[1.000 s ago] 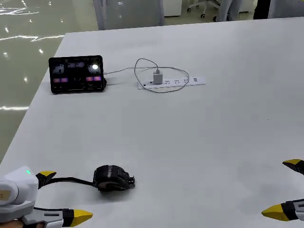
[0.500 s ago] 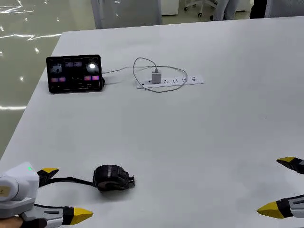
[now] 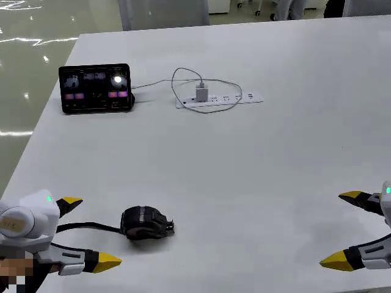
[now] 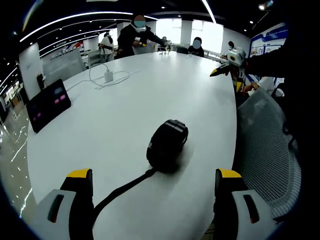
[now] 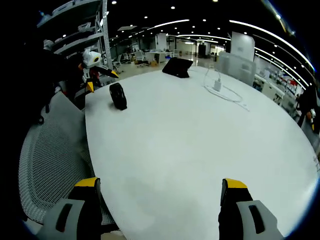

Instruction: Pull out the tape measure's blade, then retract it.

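A black tape measure (image 3: 145,222) lies on the white table (image 3: 244,159), with a black strap (image 3: 85,227) trailing left from it. My left gripper (image 3: 95,232) stands open at the table's near left corner; the strap runs between its yellow-tipped jaws and the case (image 4: 167,142) lies just ahead of them. No blade is out of the case. My right gripper (image 3: 345,229) is open at the near right edge, far from the tape measure (image 5: 118,95), with nothing between its jaws. The left gripper (image 5: 97,70) appears across the table in the right gripper view.
A tablet (image 3: 95,88) with a lit screen stands at the far left. A white power strip (image 3: 220,101) with a charger and looped cable lies beyond the table's middle. A mesh chair (image 4: 267,145) sits at the near edge. People stand at the far end (image 4: 135,35).
The left gripper has risen slightly beside the strap and the right gripper has come a little further in from the right. The tape measure has not moved.
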Motion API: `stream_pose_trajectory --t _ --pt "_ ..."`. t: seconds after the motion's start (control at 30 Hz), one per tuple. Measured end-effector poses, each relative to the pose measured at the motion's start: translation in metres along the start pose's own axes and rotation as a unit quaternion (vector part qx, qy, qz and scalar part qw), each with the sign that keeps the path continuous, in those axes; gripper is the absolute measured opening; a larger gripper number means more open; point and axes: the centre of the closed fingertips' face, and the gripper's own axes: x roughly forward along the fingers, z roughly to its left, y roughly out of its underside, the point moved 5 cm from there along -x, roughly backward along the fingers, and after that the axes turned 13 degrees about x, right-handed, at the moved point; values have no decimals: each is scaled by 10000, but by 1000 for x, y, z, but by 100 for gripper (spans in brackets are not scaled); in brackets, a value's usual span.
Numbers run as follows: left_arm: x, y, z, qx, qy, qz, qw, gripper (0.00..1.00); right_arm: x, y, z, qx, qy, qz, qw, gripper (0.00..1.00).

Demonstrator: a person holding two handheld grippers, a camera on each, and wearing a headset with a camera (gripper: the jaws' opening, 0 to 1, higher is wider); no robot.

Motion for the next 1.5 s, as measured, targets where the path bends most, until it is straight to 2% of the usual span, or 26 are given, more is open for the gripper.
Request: stream_pose_trajectory --t 0.1,0.3,0.37,0.4,0.47,0.57,0.73,0.83,1.03,1.1,1.3,1.5 --pt "3 -3 0 103 66 -37 9999 99 4 -4 -1 -11 34 110 9999 99" --pt "10 -10 -4 282 236 7 9993 99 15 -14 1 -178 -124 163 9996 99" --pt "12 -11 -4 337 283 33 9990 99 19 -19 -3 -330 -25 188 9993 99" --pt "14 -11 -5 353 298 42 9989 99 20 -21 -2 -299 -57 180 9994 99" --pt "16 -11 -4 459 358 112 9982 99 24 -27 0 -264 -160 150 9994 99" --pt "20 -12 -6 597 455 208 9970 99 29 -34 0 -407 -138 159 9990 99" --pt "28 -19 -4 781 598 267 9948 99 36 -47 -1 -487 -172 130 9986 99" --pt "32 -23 -3 869 677 300 9935 99 42 -51 2 -654 -265 139 9974 99" --pt "40 -34 -5 1065 845 281 9903 99 56 -57 8 -796 -462 222 9955 99" --pt "44 -35 -6 1156 908 323 9886 99 60 -60 12 -873 -607 207 9941 99" --pt "54 -37 -4 1420 1063 473 9830 96 75 -66 19 -989 -787 249 9917 99" --pt "61 -40 -6 1521 1221 569 9791 95 90 -74 29 -1221 -923 228 9880 99"
